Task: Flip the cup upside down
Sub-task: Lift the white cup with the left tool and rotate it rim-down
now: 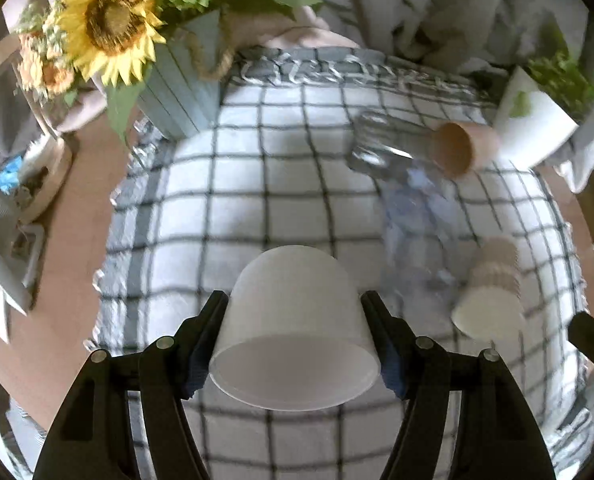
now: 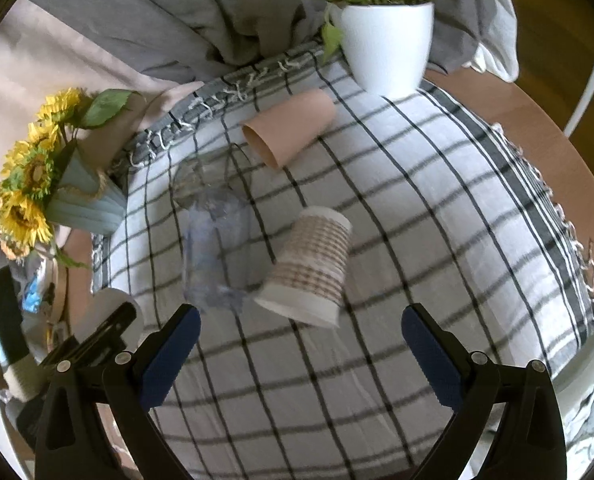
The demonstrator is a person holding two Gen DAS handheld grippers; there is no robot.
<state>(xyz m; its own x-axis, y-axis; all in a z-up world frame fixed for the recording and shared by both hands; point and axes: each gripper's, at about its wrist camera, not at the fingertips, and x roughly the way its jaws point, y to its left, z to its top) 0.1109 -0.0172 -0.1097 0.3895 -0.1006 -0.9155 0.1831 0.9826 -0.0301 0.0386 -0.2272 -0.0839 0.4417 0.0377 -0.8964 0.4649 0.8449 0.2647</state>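
Left tool gripping white cup by its sides, above the checked cloth.
Cup's open mouth facing the cam, base pointing away. Right tool hanging wide, nothing in it, w/ patterned cup, clear cups & tan cup lying on their sides on the cloth-covered counter ahead.

left wrist: close above checked cloth | right wrist: higher, facing same cloth
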